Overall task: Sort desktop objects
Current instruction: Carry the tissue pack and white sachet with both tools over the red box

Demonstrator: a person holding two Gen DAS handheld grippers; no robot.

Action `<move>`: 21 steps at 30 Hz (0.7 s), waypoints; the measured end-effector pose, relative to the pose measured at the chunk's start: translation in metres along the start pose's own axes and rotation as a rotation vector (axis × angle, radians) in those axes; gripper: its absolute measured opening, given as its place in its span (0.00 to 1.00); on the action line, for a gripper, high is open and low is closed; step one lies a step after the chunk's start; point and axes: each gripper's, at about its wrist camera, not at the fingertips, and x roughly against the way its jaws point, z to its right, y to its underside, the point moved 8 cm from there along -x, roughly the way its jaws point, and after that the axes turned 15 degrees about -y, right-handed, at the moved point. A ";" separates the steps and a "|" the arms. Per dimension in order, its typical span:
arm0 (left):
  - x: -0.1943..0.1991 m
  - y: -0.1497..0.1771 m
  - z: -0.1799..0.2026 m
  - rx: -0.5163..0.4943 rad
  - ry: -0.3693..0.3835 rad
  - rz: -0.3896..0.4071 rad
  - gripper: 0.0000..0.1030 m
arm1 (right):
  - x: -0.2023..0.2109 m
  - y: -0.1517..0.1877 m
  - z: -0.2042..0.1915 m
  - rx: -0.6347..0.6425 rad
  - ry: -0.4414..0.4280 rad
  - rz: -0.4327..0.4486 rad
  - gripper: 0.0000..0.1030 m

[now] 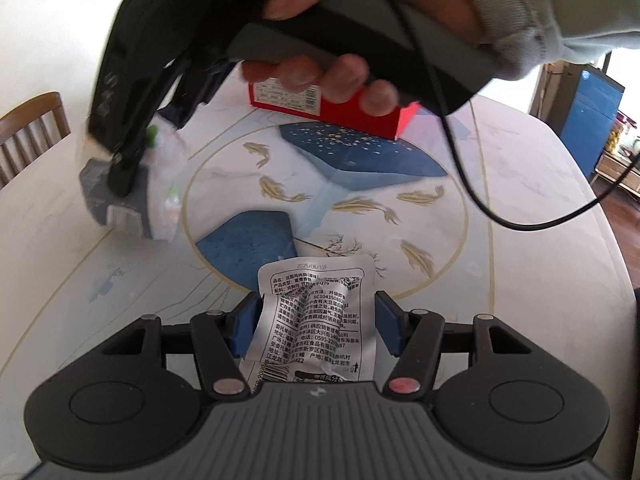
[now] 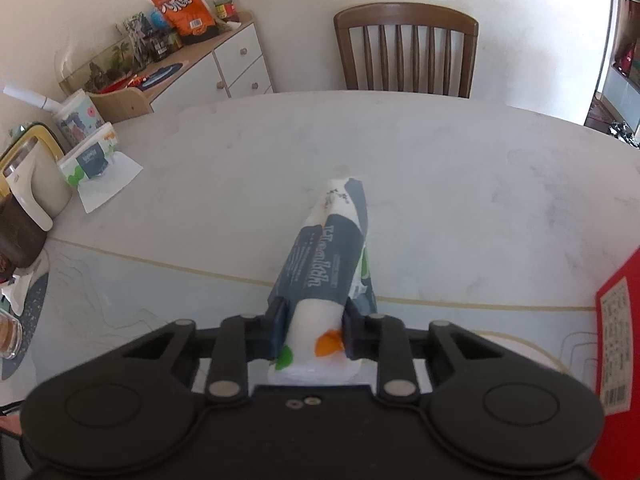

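Note:
My left gripper (image 1: 316, 322) is shut on a silver snack packet (image 1: 316, 320) with printed black text, held just above the patterned table (image 1: 520, 260). My right gripper (image 2: 314, 330) is shut on a grey-and-white tissue pack (image 2: 326, 276) that points away over the table. In the left wrist view the right gripper (image 1: 124, 176) shows at upper left, held by a hand, with the tissue pack (image 1: 128, 204) in its fingers near the table. A red box (image 1: 320, 108) stands at the far middle; its side also shows in the right wrist view (image 2: 616, 344).
A black cable (image 1: 480, 200) hangs from the right gripper over the table. A wooden chair (image 2: 406, 50) stands at the far edge. Another tissue pack (image 2: 90, 158), a jug (image 2: 28, 188) and a glass (image 2: 8, 334) sit at the left of the table. A white cabinet (image 2: 224, 64) stands behind.

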 end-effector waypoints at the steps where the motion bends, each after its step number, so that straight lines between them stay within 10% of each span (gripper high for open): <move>1: 0.000 0.000 0.000 0.008 -0.005 -0.004 0.58 | 0.004 0.001 0.000 -0.002 0.000 0.006 0.25; 21: 0.017 0.001 -0.014 0.272 -0.174 -0.089 0.58 | 0.098 0.072 0.013 -0.108 0.005 0.064 0.24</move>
